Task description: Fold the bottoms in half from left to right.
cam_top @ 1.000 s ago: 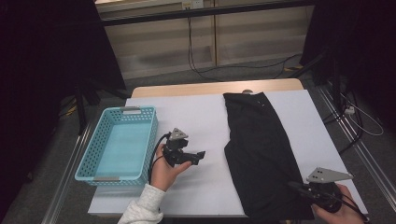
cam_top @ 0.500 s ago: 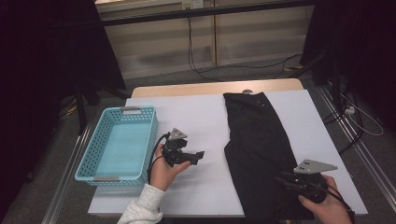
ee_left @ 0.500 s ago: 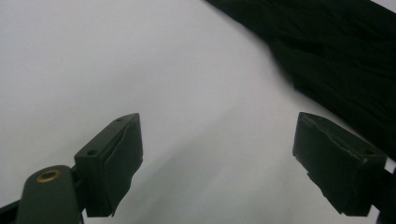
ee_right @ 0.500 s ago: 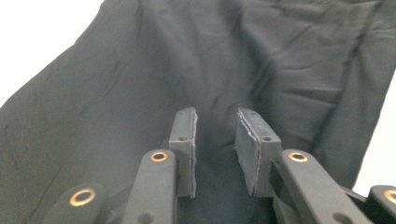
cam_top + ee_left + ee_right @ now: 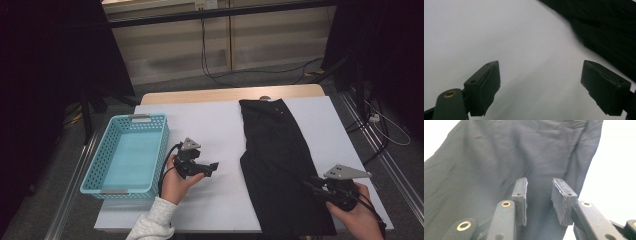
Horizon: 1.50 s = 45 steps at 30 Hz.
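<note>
Right gripper [image 5: 539,202], jaws just parted and empty, hovers over limp black cloth garment [image 5: 280,165], best pinched at its hem.

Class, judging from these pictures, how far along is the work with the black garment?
Done: little; the black garment lies long and unfolded on the table, the basket bare. In hand: the right gripper, jaws just opening, over its near end, gripping nothing. The left gripper waits open. Left: apparently everything.

Room dim, surroundings near black; white tabletop [image 5: 220,130] evenly lit from above. Gripper views soft, tabletop overexposed in right gripper view.
</note>
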Tool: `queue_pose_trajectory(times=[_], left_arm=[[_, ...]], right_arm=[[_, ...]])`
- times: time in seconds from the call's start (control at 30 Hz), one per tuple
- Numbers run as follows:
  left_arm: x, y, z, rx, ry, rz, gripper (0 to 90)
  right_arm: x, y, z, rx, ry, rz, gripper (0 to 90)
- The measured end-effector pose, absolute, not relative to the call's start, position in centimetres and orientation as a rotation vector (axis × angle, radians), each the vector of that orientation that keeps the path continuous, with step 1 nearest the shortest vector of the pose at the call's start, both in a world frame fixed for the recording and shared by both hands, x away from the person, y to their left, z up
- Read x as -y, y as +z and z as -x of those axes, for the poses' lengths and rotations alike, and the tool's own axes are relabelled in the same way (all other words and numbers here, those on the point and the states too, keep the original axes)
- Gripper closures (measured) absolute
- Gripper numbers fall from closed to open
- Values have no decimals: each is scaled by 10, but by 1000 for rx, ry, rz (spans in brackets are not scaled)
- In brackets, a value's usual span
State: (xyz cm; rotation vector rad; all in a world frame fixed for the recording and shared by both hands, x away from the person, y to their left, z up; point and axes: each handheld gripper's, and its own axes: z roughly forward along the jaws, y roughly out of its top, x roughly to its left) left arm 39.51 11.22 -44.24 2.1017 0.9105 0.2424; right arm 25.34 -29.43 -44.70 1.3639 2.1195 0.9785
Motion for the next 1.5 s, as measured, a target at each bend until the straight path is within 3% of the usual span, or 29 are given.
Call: queue_pose_trajectory(times=[0.33,0.57,0.9,1.1,1.27,1.5], left_arm=[[-118,-443,-396,-922,248,-2097,159],[-119,-442,-396,-924,255,-2092,159],[-119,-441,-396,-922,260,-2089,159],[-119,-441,-397,-923,262,-2090,159],[-119,-441,-397,-918,260,-2099,159],[-118,-443,-397,-925,256,-2097,158]], right_arm=[[293,-460,-294,-2087,897,-1441,688],[293,-462,-299,-2088,928,-1472,899],[312,-449,-292,-2053,951,-1480,900],[320,-458,-291,-2074,919,-1515,895],[315,-452,-296,-2042,928,-1487,744],[308,-451,-329,-2008,898,-1474,700]])
